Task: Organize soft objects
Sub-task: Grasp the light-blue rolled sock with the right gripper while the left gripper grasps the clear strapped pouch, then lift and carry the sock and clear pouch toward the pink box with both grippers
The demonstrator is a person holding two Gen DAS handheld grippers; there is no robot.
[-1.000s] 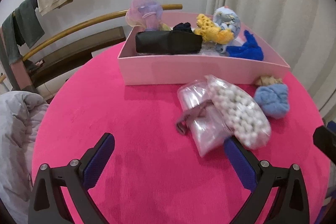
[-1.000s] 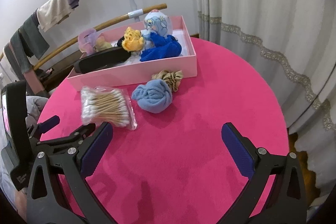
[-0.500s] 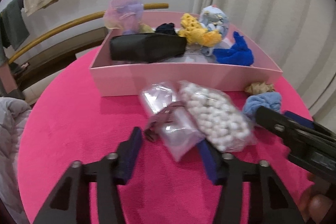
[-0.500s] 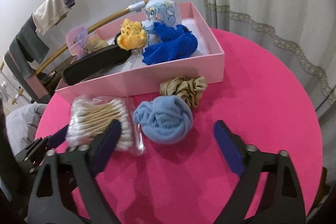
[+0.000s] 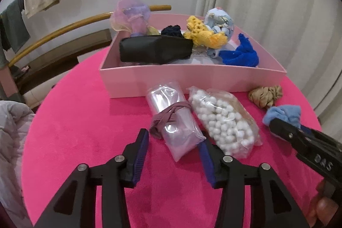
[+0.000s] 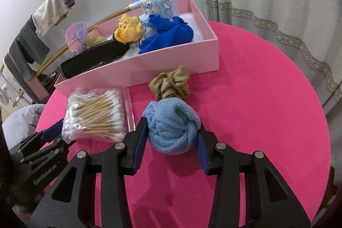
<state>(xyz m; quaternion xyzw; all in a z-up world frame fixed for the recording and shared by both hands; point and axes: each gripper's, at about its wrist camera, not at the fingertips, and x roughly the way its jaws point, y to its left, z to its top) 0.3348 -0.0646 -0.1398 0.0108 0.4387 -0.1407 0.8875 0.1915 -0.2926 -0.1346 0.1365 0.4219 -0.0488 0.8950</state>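
Tongs were closing, both pairs. My left gripper (image 5: 173,143) had the clear bag (image 5: 175,121) between its jaws, my right gripper (image 6: 171,134) pinched the light blue towel (image 6: 172,127). Both lay mid-table (image 6: 267,99), near the pink box (image 6: 149,69)'s front wall.

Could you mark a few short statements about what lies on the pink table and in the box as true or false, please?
1. The light blue towel ball sits between the right tool's closing fingers. True.
2. The tan scrunchie lies inside the pink box. False: it lies on the table, in front of the box.
3. The cotton swab bag is on the table. True.
4. The dark blue cloth is on the table. False: it is in the box.
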